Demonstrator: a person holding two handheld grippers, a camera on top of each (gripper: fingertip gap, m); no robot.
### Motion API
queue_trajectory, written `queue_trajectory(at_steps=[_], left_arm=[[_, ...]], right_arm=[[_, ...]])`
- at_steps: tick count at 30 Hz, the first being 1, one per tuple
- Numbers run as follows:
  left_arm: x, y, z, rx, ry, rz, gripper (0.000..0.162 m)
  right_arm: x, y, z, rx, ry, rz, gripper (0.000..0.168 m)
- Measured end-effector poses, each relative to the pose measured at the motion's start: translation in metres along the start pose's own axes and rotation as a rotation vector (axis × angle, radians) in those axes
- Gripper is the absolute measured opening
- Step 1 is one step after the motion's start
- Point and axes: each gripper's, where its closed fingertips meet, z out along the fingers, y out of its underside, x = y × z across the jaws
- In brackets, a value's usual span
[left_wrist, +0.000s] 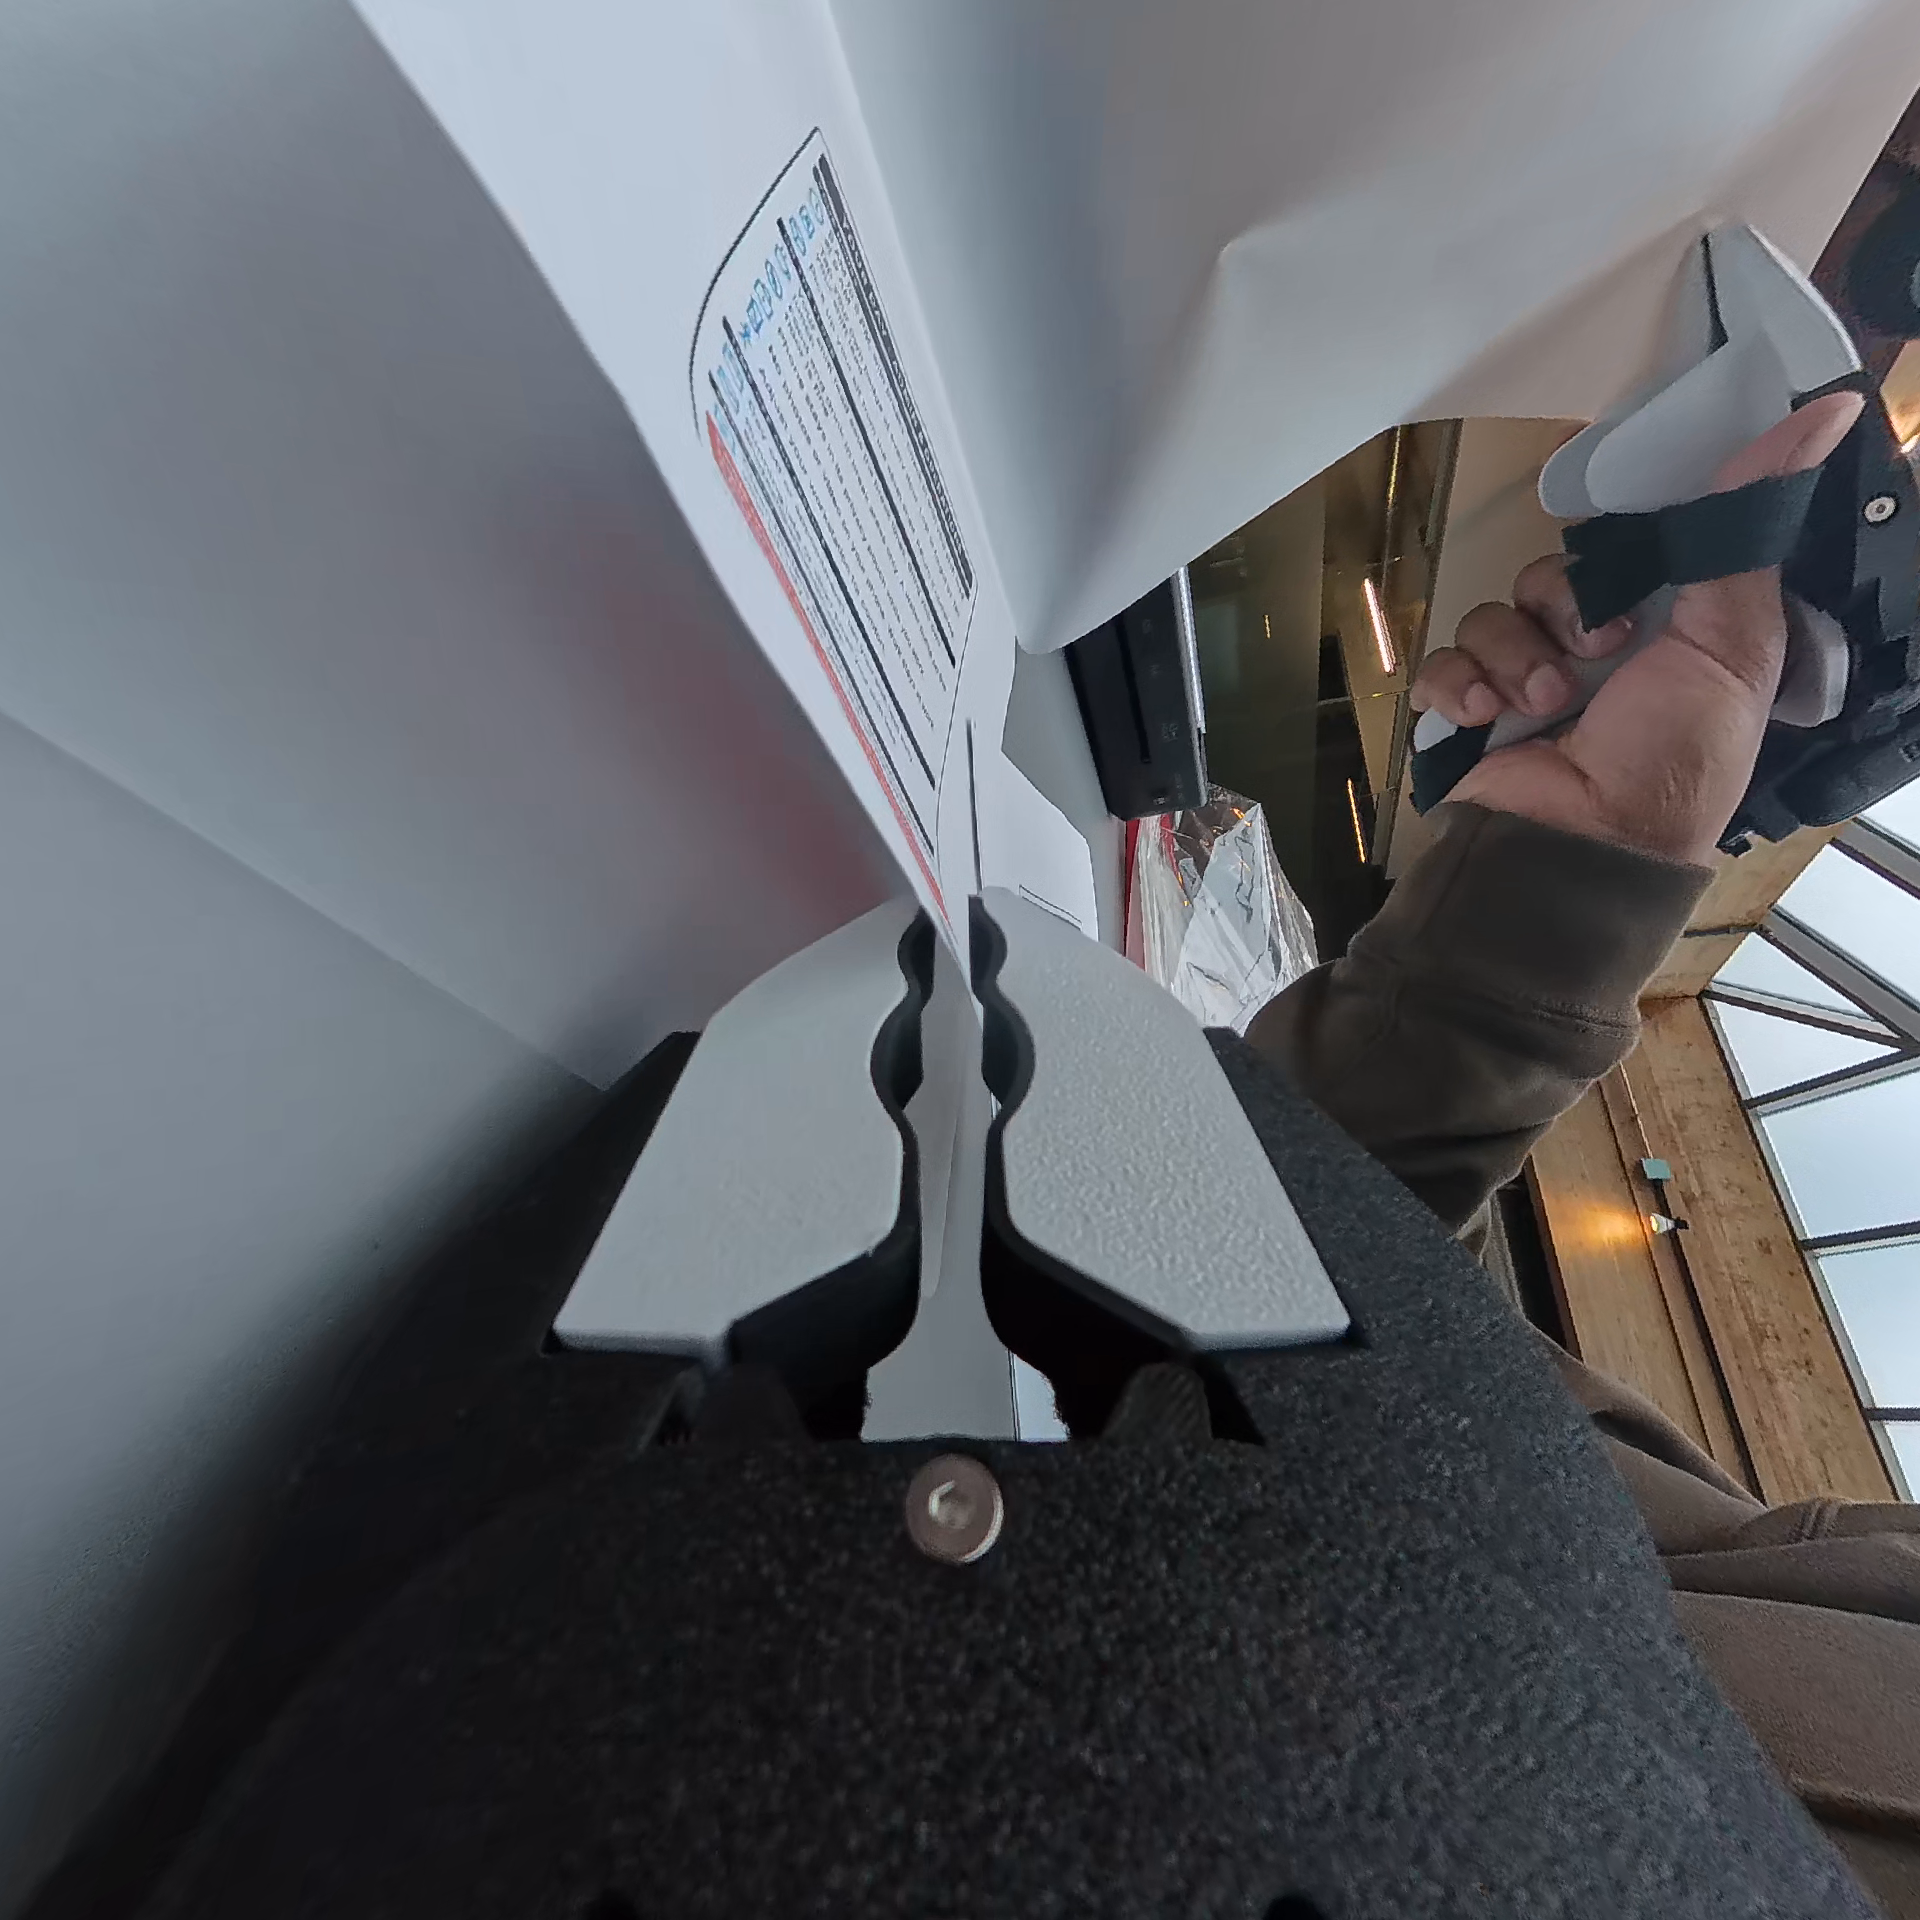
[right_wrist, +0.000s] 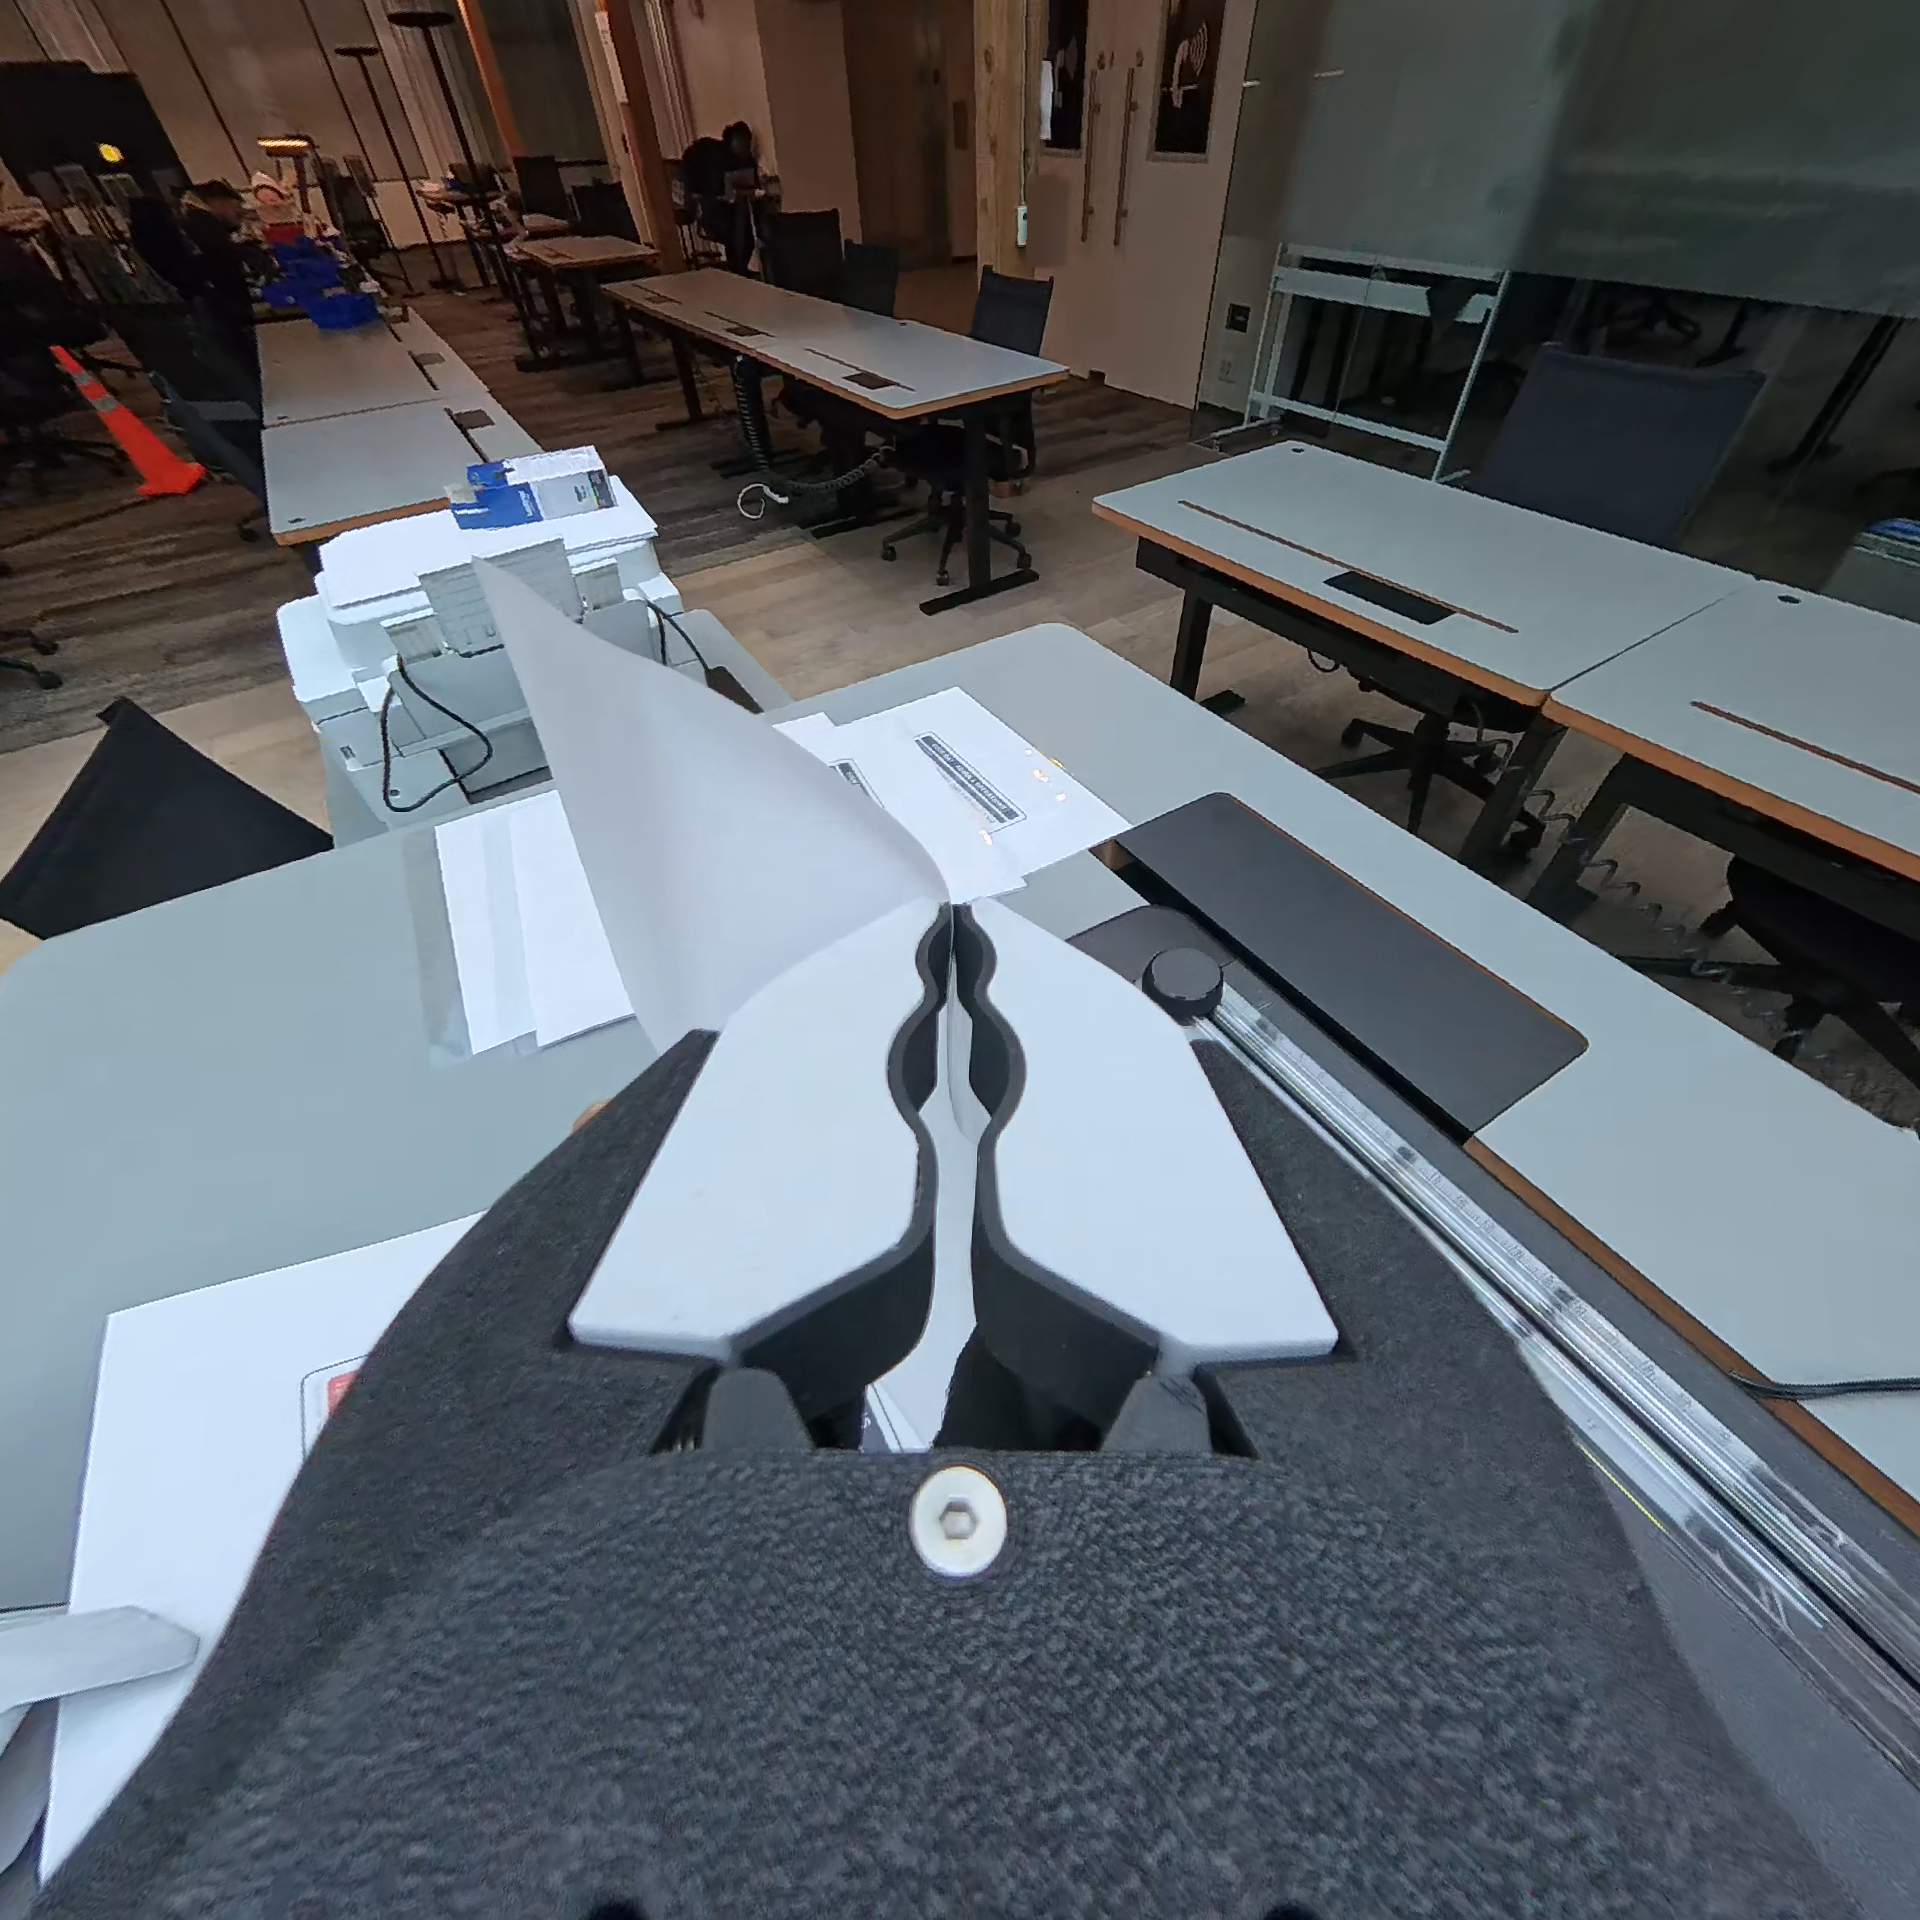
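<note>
Paper sheet (right_wrist: 686, 790) up over desk (right_wrist: 208, 1018), printer (right_wrist: 457, 644) behind, trimmer (right_wrist: 1455, 1195) rt, envelopes (right_wrist: 520, 914) left

Two close wrist views, shared sheet (left_wrist: 1039, 260)

Grey table (right_wrist: 260, 997): white printer (right_wrist: 436, 665) at 11 o'clock, loose paper sheets (right_wrist: 966, 779) at centre, paper trimmer (right_wrist: 1455, 1174) at 3 o'clock.

Grey desks (right_wrist: 1382, 540), black chairs (right_wrist: 1013, 312), wood floor (right_wrist: 810, 613), glass partition (right_wrist: 1558, 208)
</note>
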Motion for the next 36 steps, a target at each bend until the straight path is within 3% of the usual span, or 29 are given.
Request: queue_trajectory(at_steps=[26,36], left_arm=[[-0.001,0.007,0.000,-0.028,-0.016,0.007,0.014],[0.000,0.010,-0.002,-0.036,-0.017,0.010,0.017]], right_arm=[[-0.081,0.120,-0.039,-0.165,-0.281,0.148,0.000],[-0.110,0.149,-0.045,-0.209,-0.348,0.177,0.000]])
